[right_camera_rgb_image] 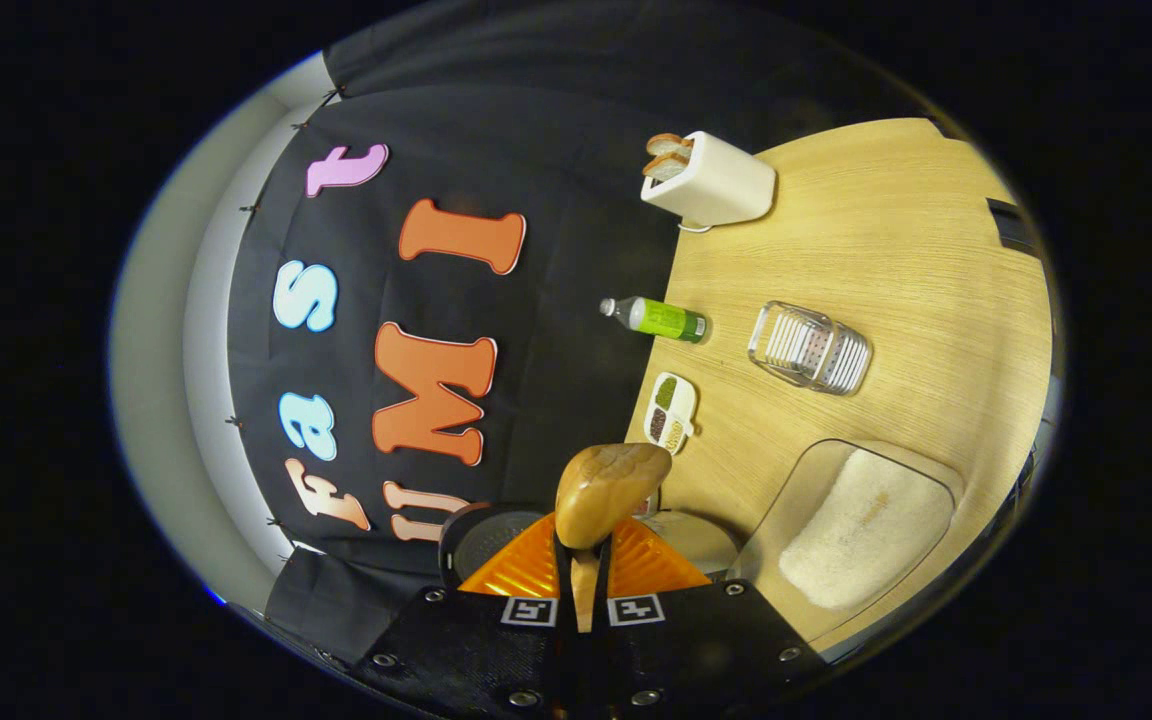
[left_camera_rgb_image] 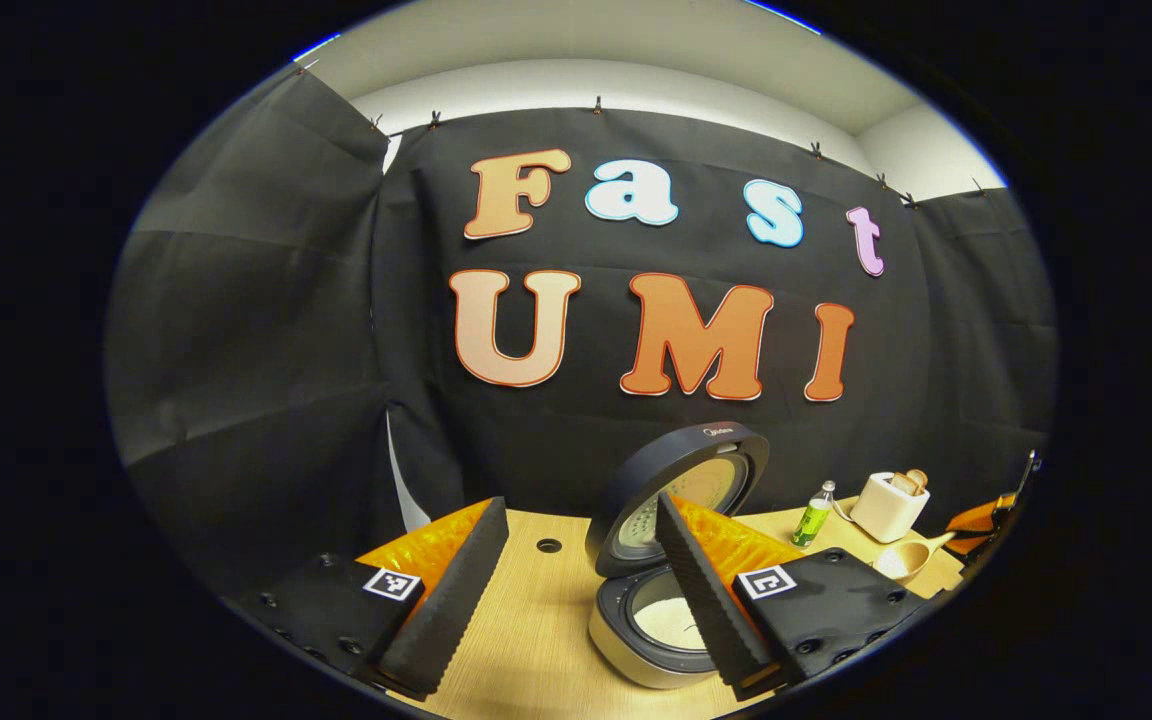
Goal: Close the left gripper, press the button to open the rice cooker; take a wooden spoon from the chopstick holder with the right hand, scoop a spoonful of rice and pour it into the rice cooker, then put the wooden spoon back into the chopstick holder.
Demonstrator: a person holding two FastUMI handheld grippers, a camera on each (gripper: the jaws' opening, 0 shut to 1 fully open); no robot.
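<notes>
While clamped by right tongs (right_camera_rgb_image: 583, 572), wooden spoon (right_camera_rgb_image: 608, 482) juts forward.

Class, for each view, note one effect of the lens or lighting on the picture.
Left gripper view: fisheye bends the wall's top edge; the open rice cooker stays sharp. Right gripper view: the scene is rolled sideways, with the wooden spoon lit warm and slightly soft close up.

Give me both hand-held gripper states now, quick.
Left hand-held gripper: open, holding nothing, in front of the open rice cooker.
Right hand-held gripper: shut on the wooden spoon.
</notes>
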